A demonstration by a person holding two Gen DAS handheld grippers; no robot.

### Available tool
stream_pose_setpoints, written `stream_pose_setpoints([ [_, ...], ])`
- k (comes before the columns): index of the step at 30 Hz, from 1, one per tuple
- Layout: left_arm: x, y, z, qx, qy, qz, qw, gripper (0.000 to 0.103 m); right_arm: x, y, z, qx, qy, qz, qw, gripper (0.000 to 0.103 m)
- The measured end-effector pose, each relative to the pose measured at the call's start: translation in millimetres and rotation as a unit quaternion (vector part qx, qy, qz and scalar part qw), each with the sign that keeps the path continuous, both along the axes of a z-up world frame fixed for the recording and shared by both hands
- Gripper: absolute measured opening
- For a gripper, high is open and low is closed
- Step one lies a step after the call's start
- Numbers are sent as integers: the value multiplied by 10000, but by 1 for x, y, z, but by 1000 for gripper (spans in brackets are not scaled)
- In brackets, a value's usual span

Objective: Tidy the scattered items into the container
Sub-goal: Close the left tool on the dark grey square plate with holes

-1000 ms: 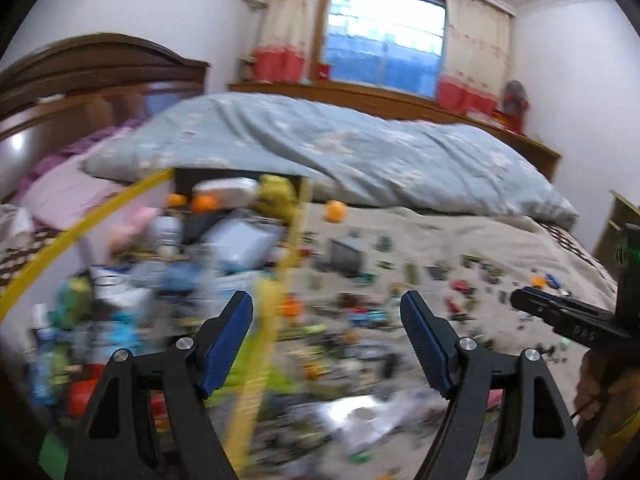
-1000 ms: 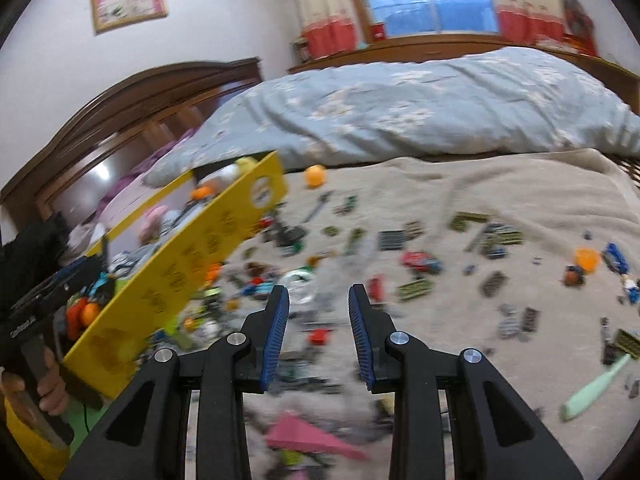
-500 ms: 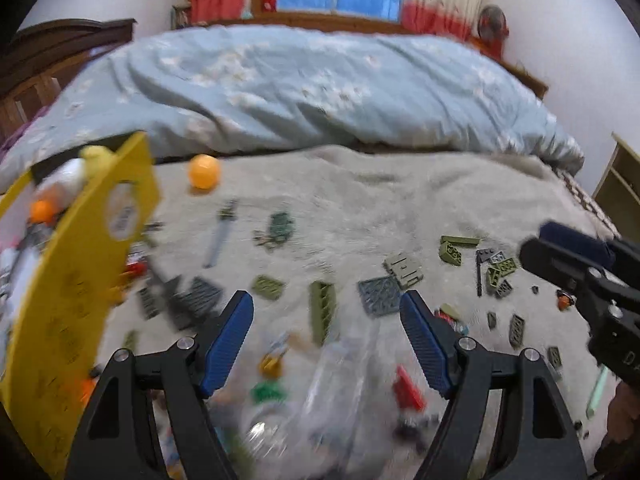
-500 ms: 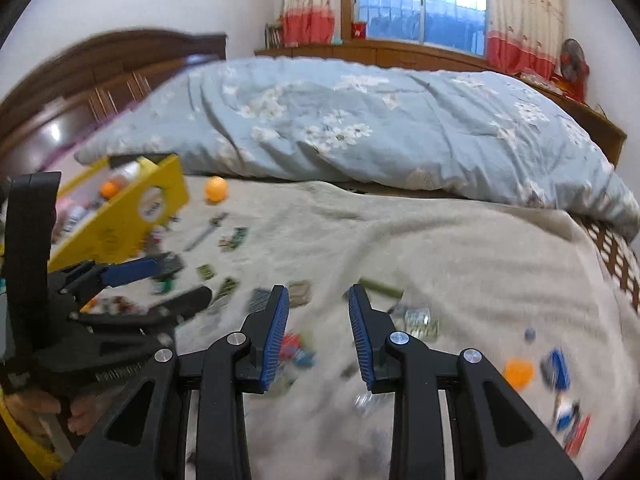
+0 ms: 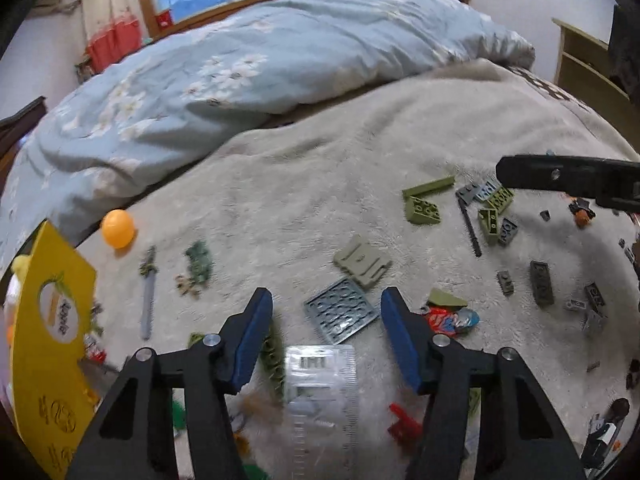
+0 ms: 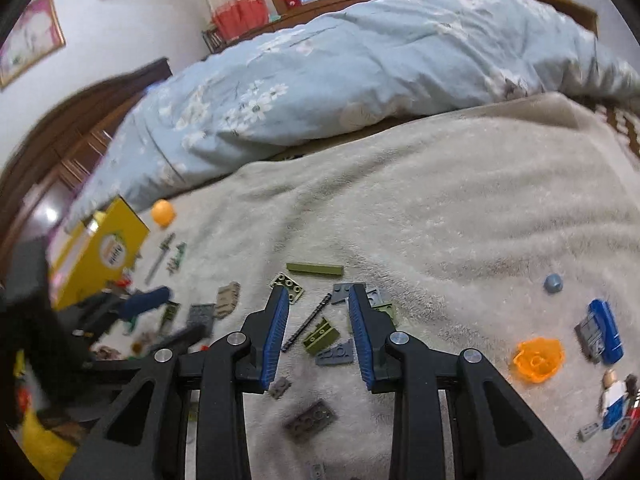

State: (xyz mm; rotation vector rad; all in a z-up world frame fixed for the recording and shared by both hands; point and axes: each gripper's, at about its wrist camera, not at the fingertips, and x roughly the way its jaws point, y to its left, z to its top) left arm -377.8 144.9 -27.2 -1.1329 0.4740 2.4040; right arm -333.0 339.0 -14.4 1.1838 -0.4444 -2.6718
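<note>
Your left gripper (image 5: 326, 306) hangs over the beige blanket (image 5: 320, 168) with its jaws fairly wide, though they have just been closing; nothing is pressed between the pads, and a grey-blue studded plate (image 5: 340, 315) lies on the blanket in the gap below them, with a clear plastic bag (image 5: 320, 384) just nearer. Your right gripper (image 6: 317, 312) stands narrow but not shut and holds nothing; under it lie an olive brick (image 6: 321, 335), a thin black rod (image 6: 306, 322) and a grey wedge plate (image 6: 336, 354). Farther out, an olive bar (image 6: 315, 268) rests beyond the right fingertips, an orange ball (image 5: 117, 228) sits far left near the blue duvet (image 5: 240, 72), and an orange translucent piece (image 6: 539, 359) and a blue piece (image 6: 606, 330) lie well to the right. The container, a yellow box (image 5: 48, 344), stands at the far left edge and already holds some things, though what they are is hard to tell. I judge the tidying far from finished: dozens of bricks are scattered across the blanket, and neither gripper carries one.
</note>
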Motion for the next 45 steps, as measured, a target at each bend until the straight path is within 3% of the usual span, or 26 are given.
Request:
stream_pose_setpoints([
  [6,-2,14,-12,-174,-152,-219,9995,57,1,-6,-2,-62,-31,132,9999,32],
  [17,-15,-10,-14,584,-628,-90,9963,56,2,-15,-5,14,-12,282,9996,32],
  [21,-12,-4,-15,433,-528,-100,9976,55,2,-19,-5,54,-5,343,9994,32],
  [22,-11,-3,-14,396,-496,-106,9979,52,2,-19,-6,63,-6,348,9994,32],
  [23,-10,-2,-14,378,-468,-116,9981,41,2,-20,-6,73,-9,351,9994,32],
  [24,-9,-3,-12,383,-408,-94,9984,41,2,-21,-7,87,-12,356,9993,32],
  [32,-5,-39,14,1065,18,552,9928,41,3,-34,-12,377,12,423,9984,32],
  [37,-11,-69,13,1590,-78,992,9822,41,-1,-52,-16,429,44,630,9971,32],
  [41,-17,-80,3,1728,-322,1172,9774,41,-16,-71,-15,744,17,639,9952,32],
  [45,-13,-82,4,1722,-260,1219,9771,41,-21,-77,-16,1255,2,439,9911,32],
])
